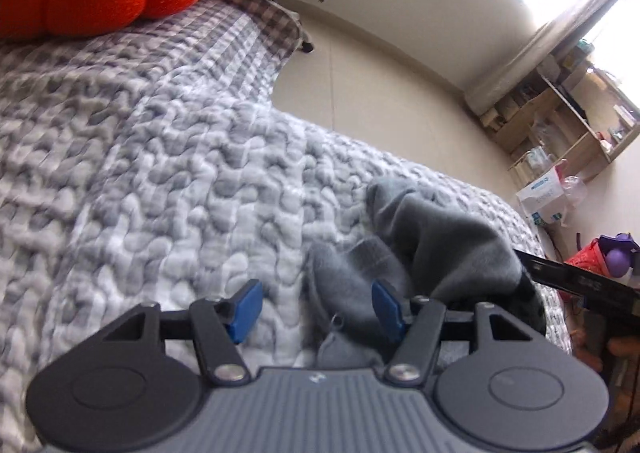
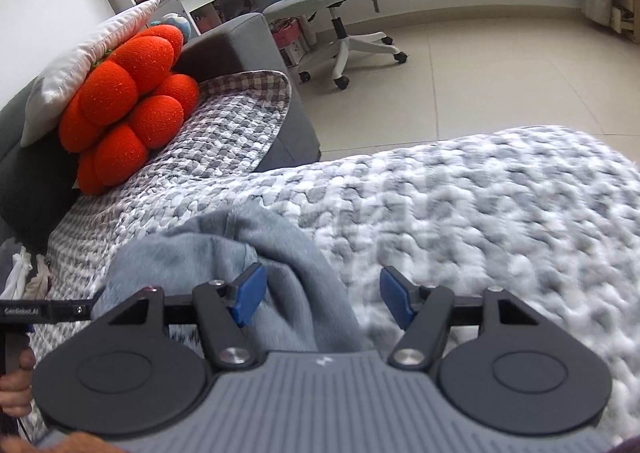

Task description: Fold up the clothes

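Left wrist, then right wrist: grey garment on the quilt

Left wrist view: left gripper (image 1: 316, 311), jaws apart, low over the quilt (image 1: 160, 173); the crumpled grey garment (image 1: 432, 249) touches its right pad.

Right wrist view (alone) shows an office chair (image 2: 340, 1); right gripper (image 2: 322, 299) gapes, garment (image 2: 240, 253) beside its left pad.

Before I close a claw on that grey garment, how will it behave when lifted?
Probably floppy: the grey garment lies crumpled in soft folds on the quilted blanket, so it should sag and drape. It looks like thick fleece, likely light yet bulky. Both claws, left claw and right claw, stand open.
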Action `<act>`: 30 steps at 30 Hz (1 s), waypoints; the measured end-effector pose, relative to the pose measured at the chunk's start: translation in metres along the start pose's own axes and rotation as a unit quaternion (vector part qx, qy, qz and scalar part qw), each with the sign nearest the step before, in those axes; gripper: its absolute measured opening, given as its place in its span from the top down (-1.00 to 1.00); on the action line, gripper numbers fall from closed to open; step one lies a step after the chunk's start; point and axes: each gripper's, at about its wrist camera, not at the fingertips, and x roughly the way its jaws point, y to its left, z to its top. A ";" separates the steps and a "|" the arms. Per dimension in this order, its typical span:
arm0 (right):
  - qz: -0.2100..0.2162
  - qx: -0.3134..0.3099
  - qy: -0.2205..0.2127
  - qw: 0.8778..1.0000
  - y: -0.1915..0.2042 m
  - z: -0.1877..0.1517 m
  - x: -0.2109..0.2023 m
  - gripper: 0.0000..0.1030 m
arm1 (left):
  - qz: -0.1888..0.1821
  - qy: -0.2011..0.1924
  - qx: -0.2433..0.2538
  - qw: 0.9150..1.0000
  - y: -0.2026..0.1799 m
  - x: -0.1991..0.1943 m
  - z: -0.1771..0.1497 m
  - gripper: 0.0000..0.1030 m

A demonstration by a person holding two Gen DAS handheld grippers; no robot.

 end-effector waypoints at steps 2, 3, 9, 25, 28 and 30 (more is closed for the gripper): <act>0.001 -0.012 0.000 1.000 0.006 0.003 0.009 -0.29 | -0.003 -0.002 0.013 1.000 -0.003 0.005 0.002 -0.15; 0.001 -0.019 0.000 1.000 0.010 0.004 0.013 -0.28 | -0.003 -0.004 0.023 1.000 -0.005 0.007 0.002 -0.14; -0.003 -0.058 0.000 0.998 0.029 0.007 0.037 -0.12 | -0.014 -0.017 0.067 0.998 -0.012 0.018 0.001 -0.06; -0.071 -0.128 -0.040 0.988 0.061 0.006 0.058 0.87 | 0.037 -0.062 0.062 0.996 -0.019 0.013 -0.002 0.88; -0.093 -0.121 -0.062 0.986 0.054 0.010 0.048 0.87 | 0.064 -0.083 0.047 0.993 -0.010 0.001 0.004 0.88; -0.107 -0.112 -0.075 0.985 0.046 0.014 0.040 0.87 | 0.080 -0.094 0.033 0.992 -0.001 -0.006 0.008 0.88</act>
